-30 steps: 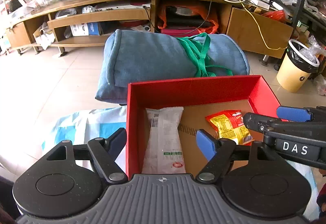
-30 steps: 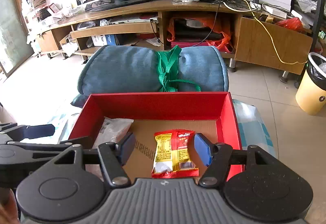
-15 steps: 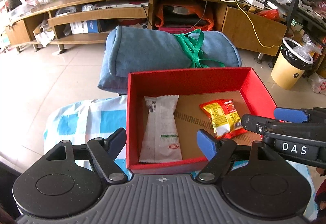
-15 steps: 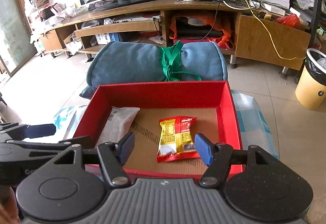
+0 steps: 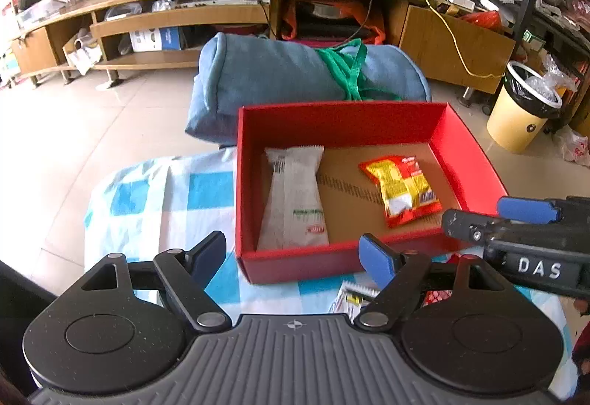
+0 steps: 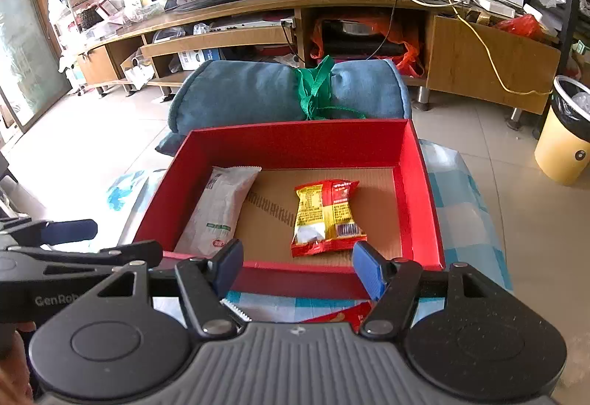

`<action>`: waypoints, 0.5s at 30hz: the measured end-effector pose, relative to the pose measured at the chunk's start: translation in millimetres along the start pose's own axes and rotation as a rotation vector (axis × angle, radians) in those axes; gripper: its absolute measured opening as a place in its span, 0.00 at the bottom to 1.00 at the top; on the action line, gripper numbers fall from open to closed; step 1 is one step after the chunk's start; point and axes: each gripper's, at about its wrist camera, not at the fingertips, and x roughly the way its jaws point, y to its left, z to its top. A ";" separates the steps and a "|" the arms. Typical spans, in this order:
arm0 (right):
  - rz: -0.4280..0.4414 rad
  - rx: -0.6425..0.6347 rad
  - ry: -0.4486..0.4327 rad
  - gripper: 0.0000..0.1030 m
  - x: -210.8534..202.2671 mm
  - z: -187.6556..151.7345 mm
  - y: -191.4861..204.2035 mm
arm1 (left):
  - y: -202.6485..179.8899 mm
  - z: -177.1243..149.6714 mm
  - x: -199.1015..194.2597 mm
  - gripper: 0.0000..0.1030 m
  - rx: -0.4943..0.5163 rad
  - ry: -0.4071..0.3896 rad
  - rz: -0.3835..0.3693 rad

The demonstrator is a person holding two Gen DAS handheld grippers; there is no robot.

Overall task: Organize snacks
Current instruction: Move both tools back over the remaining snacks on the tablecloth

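Observation:
A red box (image 5: 468, 154) (image 6: 295, 143) stands on a blue-and-white checked cloth (image 5: 166, 191). Inside lie a long white snack packet (image 5: 295, 198) (image 6: 221, 209) at the left and a red-and-yellow packet (image 5: 402, 189) (image 6: 324, 217) at the right. My left gripper (image 5: 293, 252) (image 6: 107, 241) hovers at the box's near wall; its jaws are opening, with nothing gripped. My right gripper (image 6: 298, 263) (image 5: 494, 217) is open beside it, also over the near wall, holding nothing. In front of the box, a white loose packet (image 5: 354, 298) and a red loose packet (image 6: 343, 314) lie partly hidden under the grippers.
A rolled blue cushion (image 5: 280, 73) tied with a green strap lies just behind the box. Beyond it stands a long wooden TV stand (image 5: 221, 10) with cables. A yellow bin (image 5: 520, 117) is at the right on the tiled floor.
Both grippers have drawn back from over the box interior to its near wall. The box's front wall and the loose packets before it have come into view. The left jaws stand slightly wider.

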 end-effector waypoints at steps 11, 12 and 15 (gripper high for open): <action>0.022 -0.018 0.042 0.62 -10.3 -27.3 10.6 | 18.5 -43.6 -11.8 0.83 -0.003 0.069 0.014; 0.024 -0.022 0.047 0.62 -10.9 -29.7 12.2 | 20.4 -48.8 -12.3 0.83 -0.005 0.083 0.010; 0.032 -0.033 0.059 0.62 -14.9 -38.2 18.1 | 26.3 -65.0 -15.7 0.83 -0.023 0.121 0.001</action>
